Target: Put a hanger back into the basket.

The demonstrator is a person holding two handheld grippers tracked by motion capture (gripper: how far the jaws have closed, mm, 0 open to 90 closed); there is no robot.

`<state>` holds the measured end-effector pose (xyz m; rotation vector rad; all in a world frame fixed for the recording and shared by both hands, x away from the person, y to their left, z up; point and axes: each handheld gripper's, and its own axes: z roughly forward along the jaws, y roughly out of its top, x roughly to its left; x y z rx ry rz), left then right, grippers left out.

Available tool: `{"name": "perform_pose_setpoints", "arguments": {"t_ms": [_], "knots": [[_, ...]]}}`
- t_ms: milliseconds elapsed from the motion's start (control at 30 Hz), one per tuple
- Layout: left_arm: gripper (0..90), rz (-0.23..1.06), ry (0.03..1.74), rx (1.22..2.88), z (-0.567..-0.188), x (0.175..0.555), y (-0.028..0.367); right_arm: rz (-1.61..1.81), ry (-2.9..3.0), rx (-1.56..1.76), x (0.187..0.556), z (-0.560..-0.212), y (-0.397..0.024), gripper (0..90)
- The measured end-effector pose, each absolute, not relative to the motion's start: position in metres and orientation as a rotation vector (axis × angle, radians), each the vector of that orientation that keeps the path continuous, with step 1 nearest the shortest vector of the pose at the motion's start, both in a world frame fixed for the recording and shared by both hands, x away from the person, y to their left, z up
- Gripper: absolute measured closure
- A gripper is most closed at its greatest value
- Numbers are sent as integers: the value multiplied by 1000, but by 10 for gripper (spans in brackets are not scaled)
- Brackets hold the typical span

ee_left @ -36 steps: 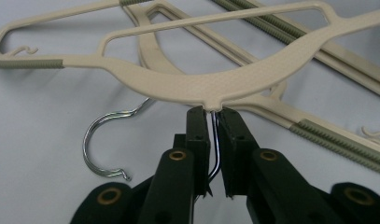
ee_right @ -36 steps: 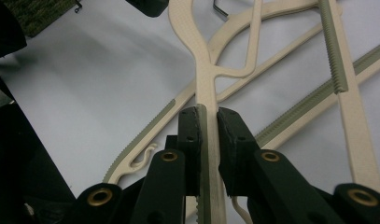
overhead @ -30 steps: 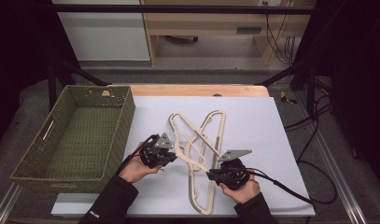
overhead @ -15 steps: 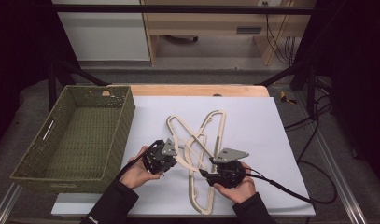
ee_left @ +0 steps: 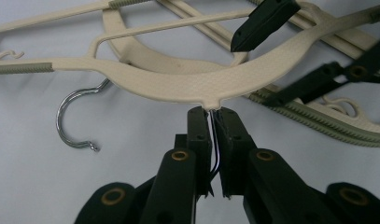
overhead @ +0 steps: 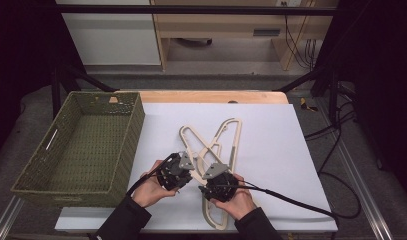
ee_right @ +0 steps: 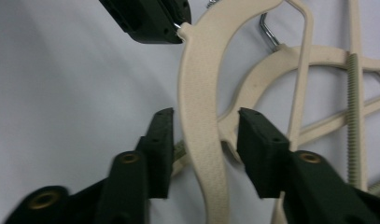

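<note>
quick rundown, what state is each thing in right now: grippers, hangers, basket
left gripper: shut on the top hanger's metal hook stem
right gripper: open, jaws either side of the top hanger's arm
top hanger: lying across the others, held by its hook
other hangers: flat on the white table, overlapping
free metal hook: resting on the table
basket: upright, empty

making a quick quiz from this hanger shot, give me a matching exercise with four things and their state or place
Things
1. left hand-held gripper
2. right hand-held gripper
3. wicker basket
4. loose steel hook

States or places
A. green, at the table's left edge
B. open, jaws on either side of a cream hanger's arm
C. lying flat on the white sheet
D. shut on the thin wire stem under the top hanger

Pairs: 1-D, 2-B, 3-A, 4-C
</note>
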<state>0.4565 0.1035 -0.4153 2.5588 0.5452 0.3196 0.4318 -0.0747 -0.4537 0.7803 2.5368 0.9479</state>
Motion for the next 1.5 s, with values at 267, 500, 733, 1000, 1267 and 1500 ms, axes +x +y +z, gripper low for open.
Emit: {"name": "perform_pose_setpoints", "arguments": {"t_ms": [267,500,733,1000,1267,1500], "knots": [[788,280,550,2485,-411,454,107,927,2556,698,428,-454,-74,749],[355,341,607,2159,-369,440,140,952,2512,663,426,-445,-80,772],[191,441,637,2003,-344,426,175,983,2425,723,426,-423,-105,802],[130,453,649,1982,-346,426,181,967,2266,784,428,-405,-136,869],[130,443,620,2010,-353,425,169,1103,2275,788,428,-390,-159,870],[130,434,567,2033,-356,422,158,1249,2396,676,416,-380,-145,870]]}}
